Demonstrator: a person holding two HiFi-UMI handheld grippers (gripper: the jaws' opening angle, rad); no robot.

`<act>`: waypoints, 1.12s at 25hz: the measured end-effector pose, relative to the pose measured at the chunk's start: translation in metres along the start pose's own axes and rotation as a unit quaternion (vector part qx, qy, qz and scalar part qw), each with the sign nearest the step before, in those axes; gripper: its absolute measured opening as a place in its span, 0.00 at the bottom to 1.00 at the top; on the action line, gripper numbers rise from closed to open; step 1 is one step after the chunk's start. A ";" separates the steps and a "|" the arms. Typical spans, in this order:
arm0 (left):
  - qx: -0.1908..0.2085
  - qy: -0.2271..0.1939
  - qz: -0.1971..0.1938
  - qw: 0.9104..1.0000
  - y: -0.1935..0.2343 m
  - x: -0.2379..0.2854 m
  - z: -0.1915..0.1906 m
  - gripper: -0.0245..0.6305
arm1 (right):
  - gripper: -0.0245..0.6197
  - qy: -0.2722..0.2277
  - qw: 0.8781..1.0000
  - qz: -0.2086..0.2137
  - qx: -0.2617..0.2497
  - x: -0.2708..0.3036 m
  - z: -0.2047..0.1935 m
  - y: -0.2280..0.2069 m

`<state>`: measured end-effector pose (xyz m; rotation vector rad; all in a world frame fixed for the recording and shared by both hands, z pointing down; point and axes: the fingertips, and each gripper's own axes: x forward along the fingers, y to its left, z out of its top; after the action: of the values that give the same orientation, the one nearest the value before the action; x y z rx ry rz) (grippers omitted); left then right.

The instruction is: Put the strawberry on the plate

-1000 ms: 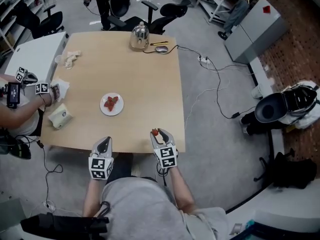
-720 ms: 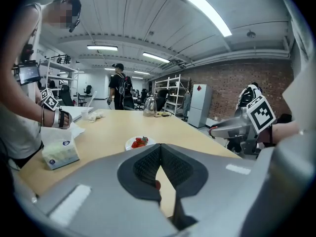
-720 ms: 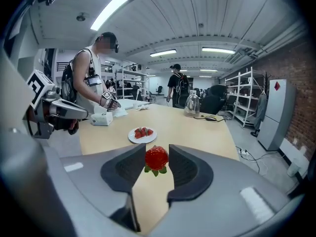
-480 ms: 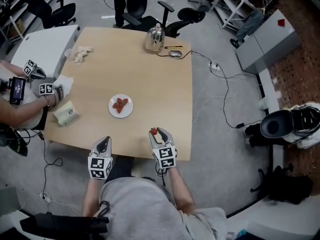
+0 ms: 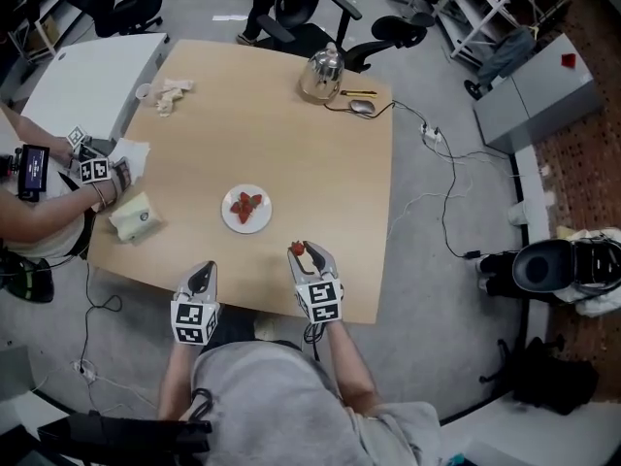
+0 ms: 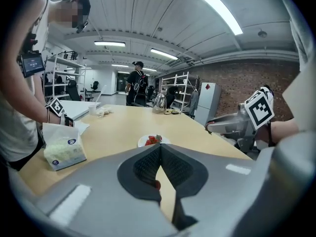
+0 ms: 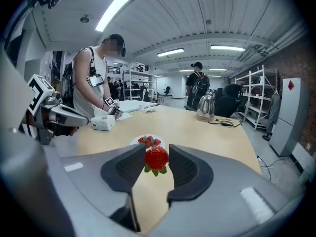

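Note:
My right gripper (image 7: 157,158) is shut on a red strawberry (image 7: 156,157) with green leaves hanging below it; in the head view this gripper (image 5: 302,251) hovers over the table's near edge with the strawberry (image 5: 298,249) at its tip. A white plate (image 5: 246,209) with strawberries on it sits mid-table, ahead and left of that gripper, and also shows beyond the held berry, the plate (image 7: 137,140). My left gripper (image 5: 201,278) is at the near edge, left of the right one, its jaws touching with nothing held (image 6: 159,149).
A person at the table's left holds grippers (image 5: 95,169) beside a tissue pack (image 5: 136,217). A metal kettle (image 5: 321,75), a mouse and a cable lie at the far side. Crumpled tissue (image 5: 175,93) is far left. Office chairs and shelves stand beyond the wooden table (image 5: 320,153).
Both grippers have moved forward along the near edge with the view shifting; the plate now lies closer to them. The right gripper keeps hold of the strawberry.

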<state>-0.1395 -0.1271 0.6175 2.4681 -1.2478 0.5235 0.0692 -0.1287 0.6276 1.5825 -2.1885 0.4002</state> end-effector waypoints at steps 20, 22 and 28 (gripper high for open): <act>-0.032 0.030 0.017 0.999 0.057 0.041 -0.008 0.07 | 0.27 0.041 0.997 0.057 -0.023 0.100 -0.001 0.019; -0.035 0.033 0.019 0.999 0.063 0.044 -0.010 0.07 | 0.27 0.046 0.997 0.061 -0.027 0.110 -0.006 0.021; -0.043 0.043 0.027 0.998 0.077 0.054 -0.015 0.07 | 0.27 0.061 0.995 0.071 -0.033 0.136 -0.016 0.023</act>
<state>-0.1755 -0.2014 0.6645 2.3226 -1.2787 0.5712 0.0127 -0.2269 0.7075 1.3371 -2.2044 0.4506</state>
